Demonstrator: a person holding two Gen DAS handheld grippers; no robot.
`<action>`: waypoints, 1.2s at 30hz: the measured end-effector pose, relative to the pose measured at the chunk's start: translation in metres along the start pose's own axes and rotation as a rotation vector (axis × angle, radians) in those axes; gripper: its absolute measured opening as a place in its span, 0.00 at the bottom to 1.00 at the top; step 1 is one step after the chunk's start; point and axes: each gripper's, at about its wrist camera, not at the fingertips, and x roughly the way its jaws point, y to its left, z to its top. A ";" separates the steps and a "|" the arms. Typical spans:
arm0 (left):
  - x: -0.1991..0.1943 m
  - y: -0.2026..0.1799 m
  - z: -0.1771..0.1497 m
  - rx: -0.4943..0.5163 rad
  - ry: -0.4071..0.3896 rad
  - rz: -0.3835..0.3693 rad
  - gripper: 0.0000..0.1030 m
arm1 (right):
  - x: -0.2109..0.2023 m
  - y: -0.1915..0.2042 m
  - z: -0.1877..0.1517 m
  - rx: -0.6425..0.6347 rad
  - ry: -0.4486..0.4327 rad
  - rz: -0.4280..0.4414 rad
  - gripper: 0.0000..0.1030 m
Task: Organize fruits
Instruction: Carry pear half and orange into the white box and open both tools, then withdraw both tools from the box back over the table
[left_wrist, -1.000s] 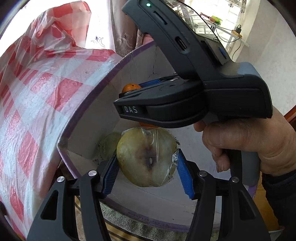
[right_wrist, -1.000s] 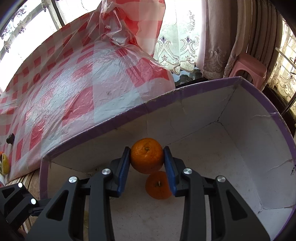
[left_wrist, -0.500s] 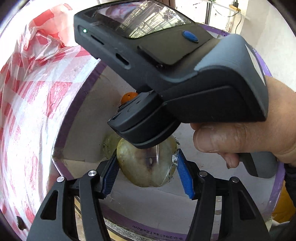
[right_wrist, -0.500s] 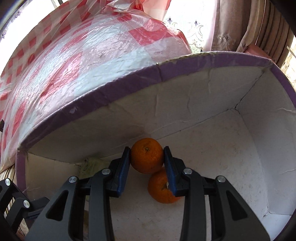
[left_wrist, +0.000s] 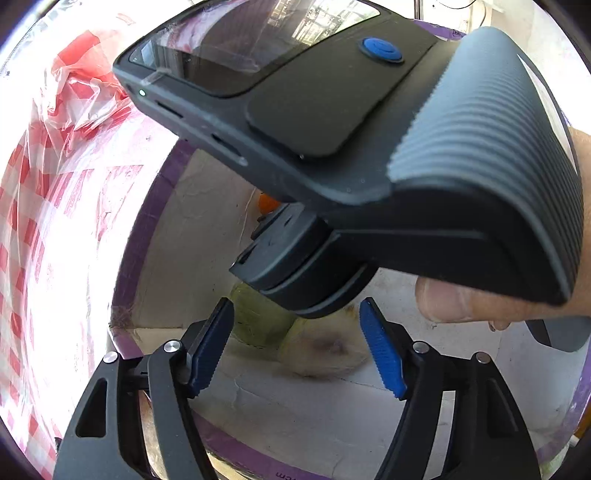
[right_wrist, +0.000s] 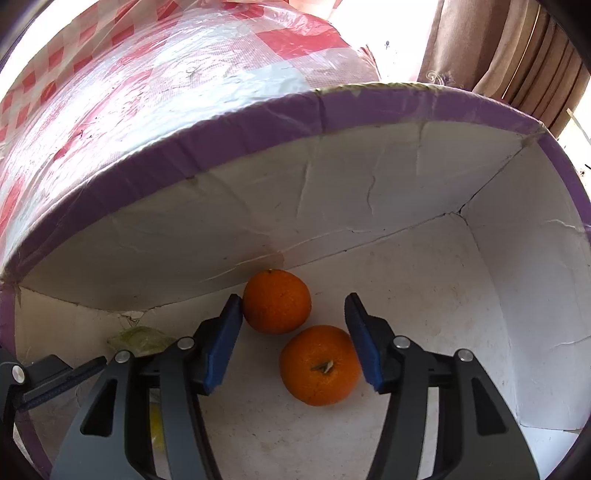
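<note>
Both grippers point down into a white box with a purple rim (right_wrist: 332, 107), and the jaws of each are opening. The right gripper (right_wrist: 291, 343) stands over two oranges on the box floor, the far orange (right_wrist: 277, 301) by the back wall and the near orange (right_wrist: 319, 365) just beside it, neither clamped. The left gripper (left_wrist: 295, 349) hovers over a pale wrapped fruit (left_wrist: 321, 350) lying free near the box's left wall.

I see the white box floor (right_wrist: 406, 295) carrying two oranges, one (right_wrist: 276, 301) near the back wall, the other (right_wrist: 319, 363) just beside it, and two pale fruits (left_wrist: 258, 321) (left_wrist: 325, 350) together.
</note>
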 end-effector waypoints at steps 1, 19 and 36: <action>-0.001 -0.003 0.001 -0.001 -0.002 -0.001 0.69 | -0.001 0.000 0.000 0.002 -0.004 -0.002 0.63; -0.055 0.029 -0.018 -0.163 -0.231 -0.043 0.85 | -0.078 -0.035 0.006 0.179 -0.204 -0.022 0.89; -0.116 0.119 -0.084 -0.455 -0.468 0.069 0.85 | -0.171 -0.034 -0.015 0.326 -0.492 0.017 0.94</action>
